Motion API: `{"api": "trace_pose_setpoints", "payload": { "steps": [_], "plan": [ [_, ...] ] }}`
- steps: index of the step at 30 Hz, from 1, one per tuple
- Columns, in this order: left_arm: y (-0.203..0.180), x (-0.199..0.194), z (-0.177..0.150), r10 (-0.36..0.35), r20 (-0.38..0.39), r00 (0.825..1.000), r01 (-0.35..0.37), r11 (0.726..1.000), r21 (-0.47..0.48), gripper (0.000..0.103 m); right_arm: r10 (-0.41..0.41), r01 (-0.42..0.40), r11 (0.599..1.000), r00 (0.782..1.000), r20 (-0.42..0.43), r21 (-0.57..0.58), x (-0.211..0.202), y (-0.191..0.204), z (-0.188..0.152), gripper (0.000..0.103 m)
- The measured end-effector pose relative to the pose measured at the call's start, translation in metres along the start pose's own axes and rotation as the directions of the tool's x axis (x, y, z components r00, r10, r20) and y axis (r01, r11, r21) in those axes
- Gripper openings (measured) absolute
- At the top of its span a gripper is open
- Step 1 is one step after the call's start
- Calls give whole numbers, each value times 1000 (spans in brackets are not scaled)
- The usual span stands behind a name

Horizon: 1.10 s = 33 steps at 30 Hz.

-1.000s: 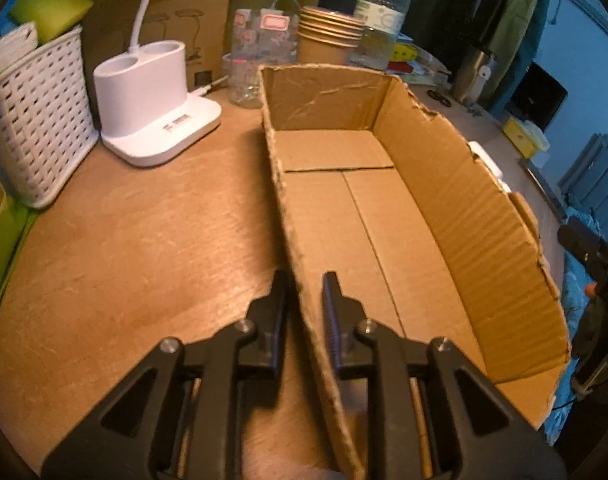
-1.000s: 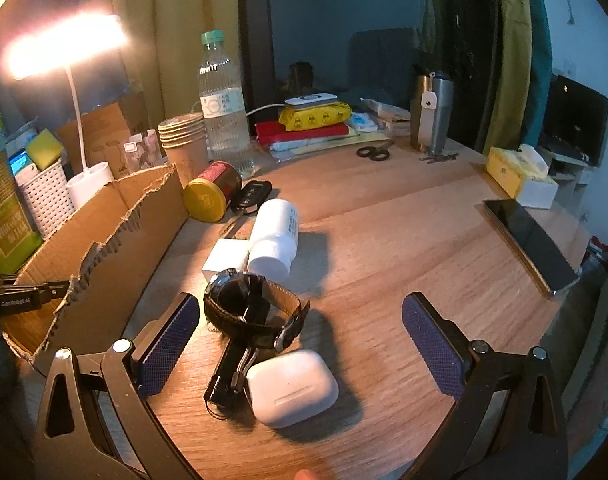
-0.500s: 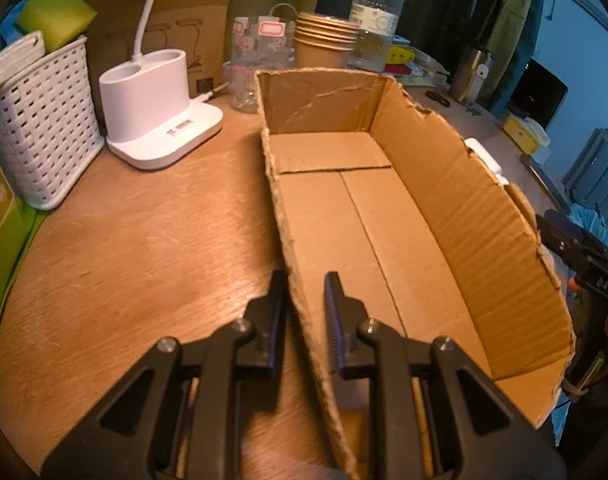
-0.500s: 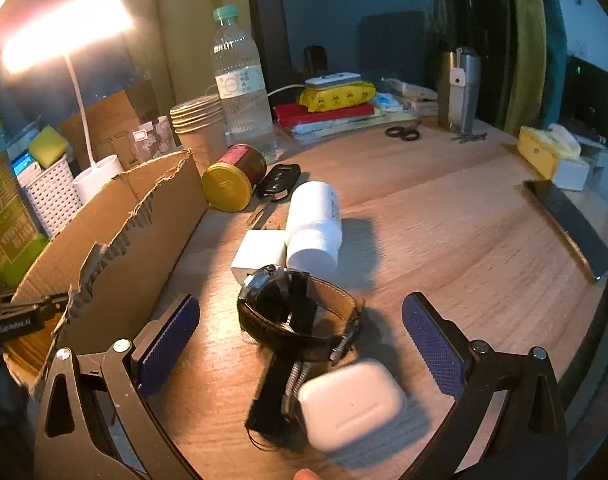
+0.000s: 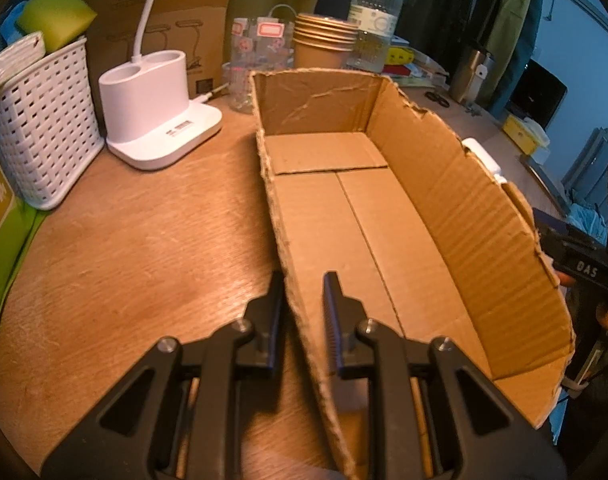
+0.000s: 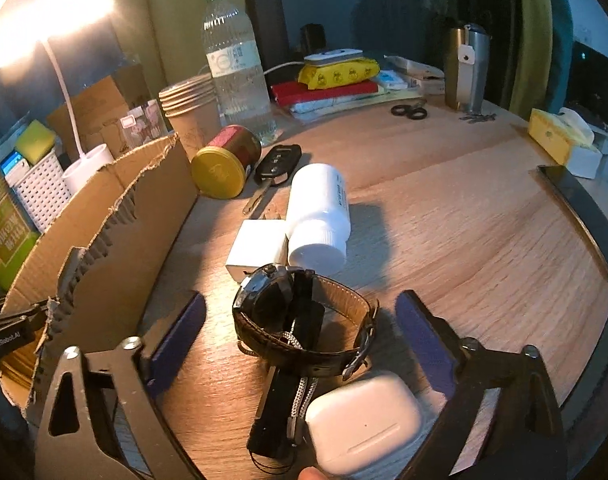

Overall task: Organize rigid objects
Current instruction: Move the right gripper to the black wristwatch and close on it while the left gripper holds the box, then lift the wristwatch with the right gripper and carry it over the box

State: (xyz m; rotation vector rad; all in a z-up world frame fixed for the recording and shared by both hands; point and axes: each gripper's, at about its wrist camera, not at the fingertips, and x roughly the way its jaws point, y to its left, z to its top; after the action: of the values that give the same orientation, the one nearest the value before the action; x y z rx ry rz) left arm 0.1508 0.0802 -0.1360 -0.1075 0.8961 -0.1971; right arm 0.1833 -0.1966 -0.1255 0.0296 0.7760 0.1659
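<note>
Right tongs [image 6: 300,344] come lower and nearer over the wristwatch [image 6: 300,320], jaws just narrowing yet apart, touching nothing | left tongs [image 5: 304,312] clamped on cardboard box [image 5: 444,208] wall | progress: box empty, nothing sorted; watch, earbud case [image 6: 360,424], pill bottle [image 6: 320,216] remain on counter [image 6: 444,220] | watch: dark face, leather strap looped.

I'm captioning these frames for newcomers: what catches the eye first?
The empty cardboard box, its near wall pinched by the left gripper. Beside it on the table, the right gripper stands open around a wristwatch, with a white earbud case nearest the camera.
</note>
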Motion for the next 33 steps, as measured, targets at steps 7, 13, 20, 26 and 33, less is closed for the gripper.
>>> {"api": "trace_pose_setpoints", "payload": {
  "steps": [7,13,20,26,33],
  "plan": [
    [0,1,0,-2,-2,1000,2,1000,-2,20,9,-9,1000,999,-52,5,10,-3,0,80],
    [1,3,1,-4,-5,1000,4,1000,-4,21,-5,4,999,1000,-27,-43,6,4,-3,70],
    [1,3,1,-4,-4,1000,4,1000,-4,21,-13,13,998,1000,11,-56,-2,6,-4,68],
    [1,3,1,-4,-4,1000,4,1000,-5,21,9,-7,999,999,41,-50,-12,5,-2,66],
    [1,3,1,-5,-4,1000,5,1000,-5,21,20,-14,998,995,96,-55,-33,8,5,66]
  ]
}}
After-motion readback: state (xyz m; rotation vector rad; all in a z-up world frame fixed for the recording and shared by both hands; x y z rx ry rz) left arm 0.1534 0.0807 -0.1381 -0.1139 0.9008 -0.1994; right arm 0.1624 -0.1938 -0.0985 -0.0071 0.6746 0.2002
